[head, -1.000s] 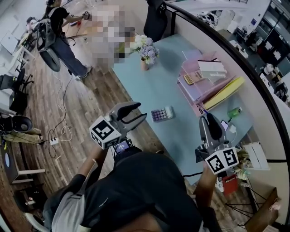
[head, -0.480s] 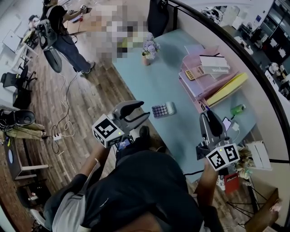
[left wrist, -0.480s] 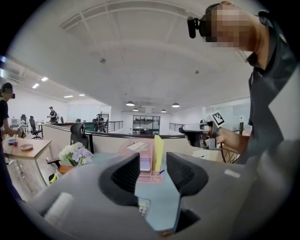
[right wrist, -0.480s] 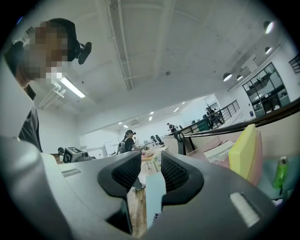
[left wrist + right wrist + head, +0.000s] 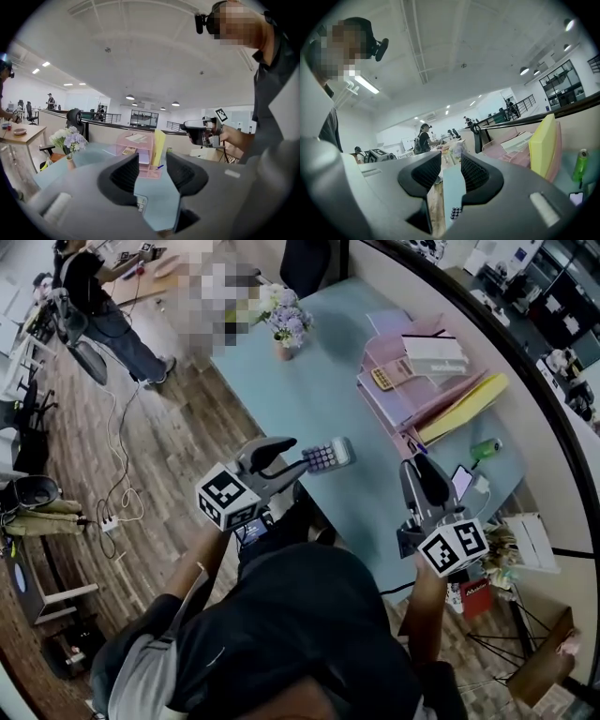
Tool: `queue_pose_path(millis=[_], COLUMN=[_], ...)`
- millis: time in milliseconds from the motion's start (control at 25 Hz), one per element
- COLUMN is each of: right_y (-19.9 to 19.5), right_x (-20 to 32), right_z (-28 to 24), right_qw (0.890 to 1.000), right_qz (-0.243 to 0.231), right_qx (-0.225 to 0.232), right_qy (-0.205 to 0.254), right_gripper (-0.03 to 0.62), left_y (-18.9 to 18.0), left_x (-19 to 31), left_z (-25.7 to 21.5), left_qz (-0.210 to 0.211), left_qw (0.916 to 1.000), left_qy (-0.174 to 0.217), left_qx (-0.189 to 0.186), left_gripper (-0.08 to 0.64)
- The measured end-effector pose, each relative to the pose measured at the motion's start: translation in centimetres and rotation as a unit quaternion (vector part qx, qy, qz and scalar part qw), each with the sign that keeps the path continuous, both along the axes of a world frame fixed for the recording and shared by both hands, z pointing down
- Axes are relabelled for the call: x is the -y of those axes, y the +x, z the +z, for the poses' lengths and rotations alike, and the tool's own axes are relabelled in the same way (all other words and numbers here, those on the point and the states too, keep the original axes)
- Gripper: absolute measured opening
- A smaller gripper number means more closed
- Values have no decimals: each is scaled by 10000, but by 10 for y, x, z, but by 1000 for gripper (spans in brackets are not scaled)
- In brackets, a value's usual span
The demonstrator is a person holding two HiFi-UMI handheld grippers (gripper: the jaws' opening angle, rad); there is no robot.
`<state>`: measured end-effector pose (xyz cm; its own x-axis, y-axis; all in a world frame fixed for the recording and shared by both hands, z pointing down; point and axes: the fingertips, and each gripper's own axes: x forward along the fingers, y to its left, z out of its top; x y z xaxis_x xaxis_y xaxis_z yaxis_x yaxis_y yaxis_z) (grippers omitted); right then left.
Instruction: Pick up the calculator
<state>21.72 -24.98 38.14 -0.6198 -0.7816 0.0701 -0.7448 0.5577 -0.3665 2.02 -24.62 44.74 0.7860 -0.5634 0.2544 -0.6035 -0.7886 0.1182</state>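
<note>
Grey left gripper (image 5: 295, 454) level, jaws apart, beside calculator (image 5: 328, 455).

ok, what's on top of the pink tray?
A white book and a small tan calculator lie on the pink tray. Its lower shelves are mostly covered, so their contents can't be seen.

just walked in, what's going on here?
A person holds a gripper in each hand at a light blue desk. The left gripper is right at the calculator, which lies flat near the desk's front edge. Its jaws are apart and nothing is gripped yet. The right gripper hovers off to the right, jaws apart and empty. The pickup is not yet done.
</note>
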Motion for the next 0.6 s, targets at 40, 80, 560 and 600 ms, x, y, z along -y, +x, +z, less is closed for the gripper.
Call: queue_pose_path(millis=[40,80,560,600], right_y=[-1,-2,-18,-20], right_x=[3,6,54,58], right_z=[4,9,82,89], right_qw=[10000,9999,9967,9961], right_qz=[1,3,-88,-101], right_qx=[-20,-40,-138,-155], right_qy=[-54,-106,-794,-867], right_gripper=[114,114,114,114], left_y=[0,0,-9,-10], left_x=[5,10,45,46], left_z=[5,12,111,120], left_qz=[2,-6,-46,-59], left_qw=[10000,9999,9924,9909], left_qy=[-51,-120,-1231,-1345], left_qx=[-6,-12,35,18], left_gripper=[228,229,229,229])
